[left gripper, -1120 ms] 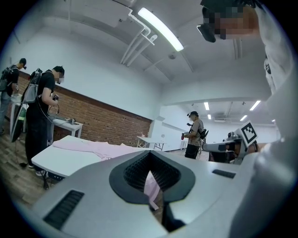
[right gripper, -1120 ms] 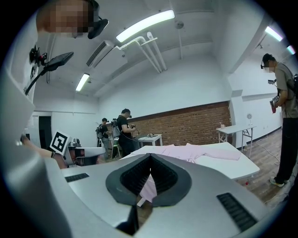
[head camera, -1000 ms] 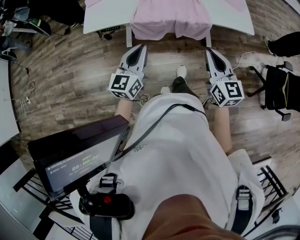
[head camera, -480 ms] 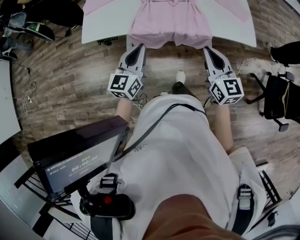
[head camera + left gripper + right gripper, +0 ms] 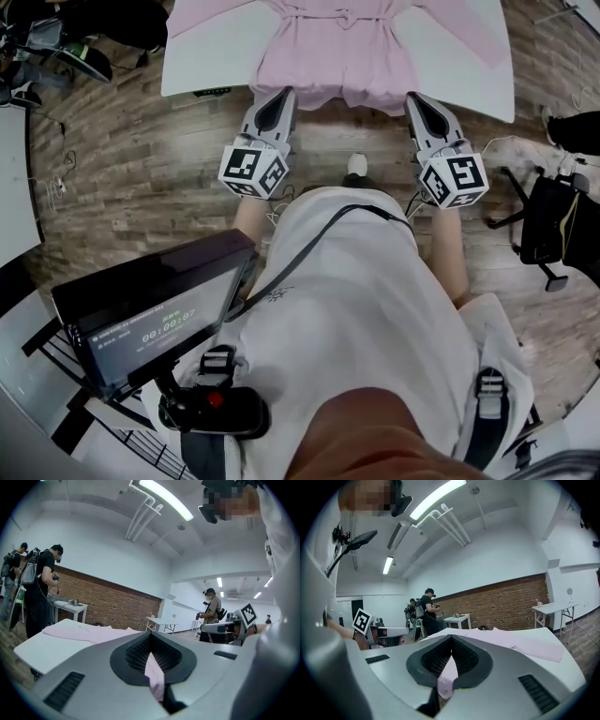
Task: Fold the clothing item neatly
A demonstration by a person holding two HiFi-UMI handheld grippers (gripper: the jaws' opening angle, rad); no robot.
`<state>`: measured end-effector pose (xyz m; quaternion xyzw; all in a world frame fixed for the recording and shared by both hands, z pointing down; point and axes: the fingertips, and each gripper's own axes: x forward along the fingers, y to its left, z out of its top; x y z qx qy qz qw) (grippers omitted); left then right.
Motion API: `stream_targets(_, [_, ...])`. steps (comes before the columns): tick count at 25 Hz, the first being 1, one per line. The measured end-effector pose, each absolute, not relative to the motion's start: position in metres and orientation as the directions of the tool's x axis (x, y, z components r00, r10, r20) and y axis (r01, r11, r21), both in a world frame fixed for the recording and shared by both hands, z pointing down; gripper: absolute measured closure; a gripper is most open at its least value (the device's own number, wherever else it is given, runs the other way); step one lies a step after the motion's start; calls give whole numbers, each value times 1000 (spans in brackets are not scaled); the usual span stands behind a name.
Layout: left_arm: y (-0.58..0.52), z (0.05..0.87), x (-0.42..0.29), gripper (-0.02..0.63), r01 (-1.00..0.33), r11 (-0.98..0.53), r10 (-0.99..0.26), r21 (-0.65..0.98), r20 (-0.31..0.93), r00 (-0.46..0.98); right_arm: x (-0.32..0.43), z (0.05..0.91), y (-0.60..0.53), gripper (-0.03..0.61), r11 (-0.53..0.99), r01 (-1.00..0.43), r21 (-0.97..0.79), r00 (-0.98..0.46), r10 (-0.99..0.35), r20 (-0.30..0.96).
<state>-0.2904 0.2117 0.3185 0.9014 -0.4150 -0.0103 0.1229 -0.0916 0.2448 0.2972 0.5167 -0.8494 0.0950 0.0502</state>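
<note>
A pink garment (image 5: 337,47) lies spread on a white table (image 5: 469,66), its near hem hanging over the front edge. My left gripper (image 5: 280,96) is shut on the hem's left corner. In the left gripper view a strip of pink fabric (image 5: 154,677) shows pinched where the jaws (image 5: 151,644) meet. My right gripper (image 5: 415,99) is shut on the right corner. The right gripper view shows the pink fabric (image 5: 447,677) caught the same way in its closed jaws (image 5: 451,645). Both grippers point roughly level at the table edge.
Wooden floor lies between me and the table. A black chair (image 5: 548,225) stands at the right and cables (image 5: 56,178) trail at the left. A screen (image 5: 150,300) hangs at my chest. Other people (image 5: 44,588) and tables (image 5: 555,609) stand beyond.
The table and garment have come nearer, with more of the garment now in the head view. Both grippers have moved forward towards the table edge, still shut on the hem.
</note>
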Motion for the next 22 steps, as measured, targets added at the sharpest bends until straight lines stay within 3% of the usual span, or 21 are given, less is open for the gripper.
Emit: stream_targets(22, [153, 320, -269, 621, -788, -581, -788, 202, 103, 607, -73, 311, 177, 577, 511, -847, -143, -531, -824, 197])
